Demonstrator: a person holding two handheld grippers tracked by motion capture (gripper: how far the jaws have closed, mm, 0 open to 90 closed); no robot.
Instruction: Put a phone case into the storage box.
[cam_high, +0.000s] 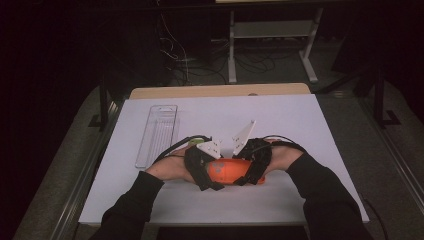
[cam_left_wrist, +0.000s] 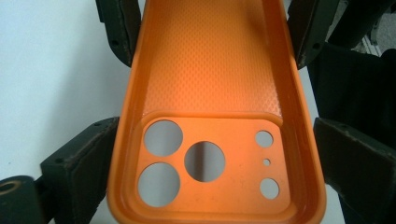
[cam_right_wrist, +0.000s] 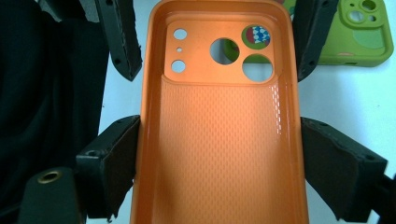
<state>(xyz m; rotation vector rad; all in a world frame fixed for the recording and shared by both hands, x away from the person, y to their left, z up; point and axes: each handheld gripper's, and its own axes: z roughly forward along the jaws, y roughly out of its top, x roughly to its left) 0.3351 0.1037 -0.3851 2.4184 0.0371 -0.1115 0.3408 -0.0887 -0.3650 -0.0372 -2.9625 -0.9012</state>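
An orange phone case (cam_high: 227, 171) hangs just above the white table between both hands, hollow side up. My left gripper (cam_high: 210, 172) is shut on its camera-cutout end, and in the left gripper view (cam_left_wrist: 215, 126) the pads press the case (cam_left_wrist: 210, 60) on both long sides. My right gripper (cam_high: 250, 172) is shut on the other end, and in the right gripper view (cam_right_wrist: 219, 122) its pads clamp the case (cam_right_wrist: 219, 154) the same way. Each gripper view shows the other gripper's fingers (cam_left_wrist: 119, 28) (cam_right_wrist: 121, 42) on the case's far end.
A green phone case (cam_right_wrist: 359, 32) lies on the table just beyond the orange one, and shows as a green sliver (cam_high: 194, 142) behind the left hand. A clear plastic tray (cam_high: 157, 135) lies at the back left. The white sheet (cam_high: 290, 120) covers the tabletop.
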